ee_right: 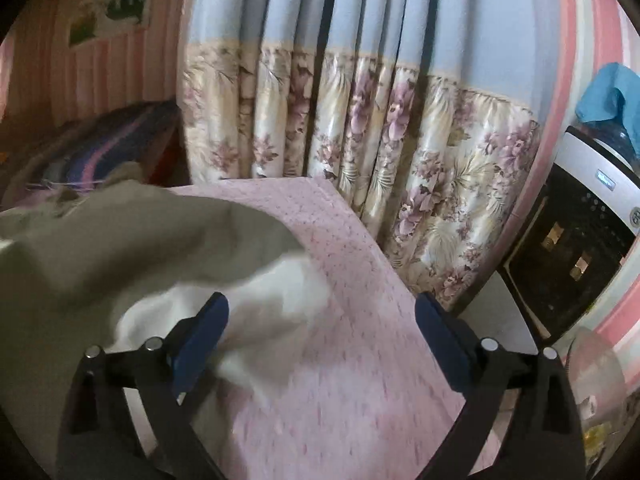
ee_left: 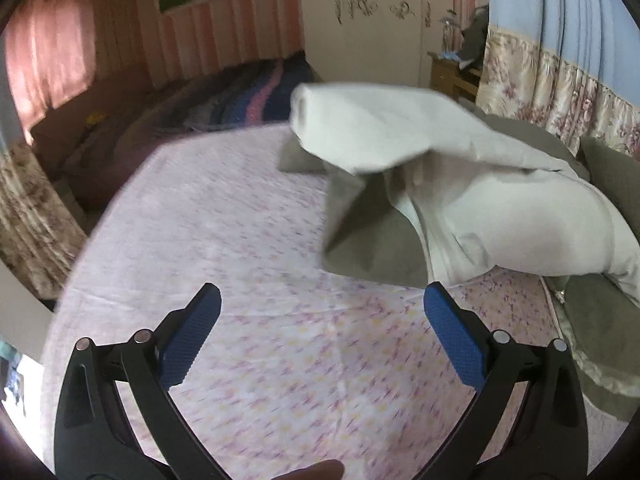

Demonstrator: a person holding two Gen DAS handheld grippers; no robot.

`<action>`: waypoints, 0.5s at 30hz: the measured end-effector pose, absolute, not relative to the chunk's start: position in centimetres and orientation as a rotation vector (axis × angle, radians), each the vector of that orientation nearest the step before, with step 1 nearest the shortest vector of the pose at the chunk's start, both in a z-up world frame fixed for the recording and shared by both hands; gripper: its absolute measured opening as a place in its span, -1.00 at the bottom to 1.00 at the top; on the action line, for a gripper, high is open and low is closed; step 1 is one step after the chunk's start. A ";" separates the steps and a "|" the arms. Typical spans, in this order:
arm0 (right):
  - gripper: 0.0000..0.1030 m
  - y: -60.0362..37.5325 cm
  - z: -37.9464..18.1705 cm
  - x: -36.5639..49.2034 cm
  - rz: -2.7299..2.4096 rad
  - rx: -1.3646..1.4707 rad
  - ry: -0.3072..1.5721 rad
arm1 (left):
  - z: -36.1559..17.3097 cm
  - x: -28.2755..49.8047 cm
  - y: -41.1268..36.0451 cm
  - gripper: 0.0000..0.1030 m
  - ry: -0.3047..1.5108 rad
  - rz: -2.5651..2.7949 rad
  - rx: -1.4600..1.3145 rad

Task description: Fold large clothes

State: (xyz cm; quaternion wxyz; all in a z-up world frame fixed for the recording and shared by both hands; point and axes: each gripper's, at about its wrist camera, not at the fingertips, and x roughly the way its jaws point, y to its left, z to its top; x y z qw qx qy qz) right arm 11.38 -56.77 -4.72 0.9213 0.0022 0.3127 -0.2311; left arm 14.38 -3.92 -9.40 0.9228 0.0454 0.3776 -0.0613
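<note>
Left wrist view: left gripper (ee_left: 322, 330) wide apart, holding nothing, over pink sheet (ee_left: 240, 260). Green-and-white garment (ee_left: 460, 184) heaped far right.

Right wrist view: right gripper (ee_right: 322, 334) wide apart, empty. Garment (ee_right: 140, 248) bunched at left, white part against left finger.

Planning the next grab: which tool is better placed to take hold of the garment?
Right. The right tool is open with the garment at its fingers; the open left tool faces bare bedsheet.
</note>
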 end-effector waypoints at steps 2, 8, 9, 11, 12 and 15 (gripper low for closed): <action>0.84 -54.7 -4.8 9.2 -0.443 0.034 0.616 | -10.7 15.7 -4.7 0.94 0.802 -0.145 0.084; 0.84 -48.5 -7.3 5.0 -0.269 0.073 0.698 | -12.6 18.2 -6.1 0.94 0.825 -0.162 0.074; 0.84 -47.9 -7.9 4.8 -0.254 0.082 0.716 | -12.8 18.5 -6.3 0.94 0.830 -0.162 0.072; 0.84 -46.7 -8.9 4.2 -0.213 0.109 0.738 | -13.1 19.0 -6.4 0.94 0.840 -0.155 0.066; 0.84 -46.1 -9.2 4.4 -0.195 0.108 0.751 | -13.1 19.4 -6.6 0.94 0.842 -0.153 0.068; 0.84 -44.8 -10.9 5.5 -0.180 0.074 0.798 | -13.1 21.1 -7.8 0.93 0.848 -0.160 0.068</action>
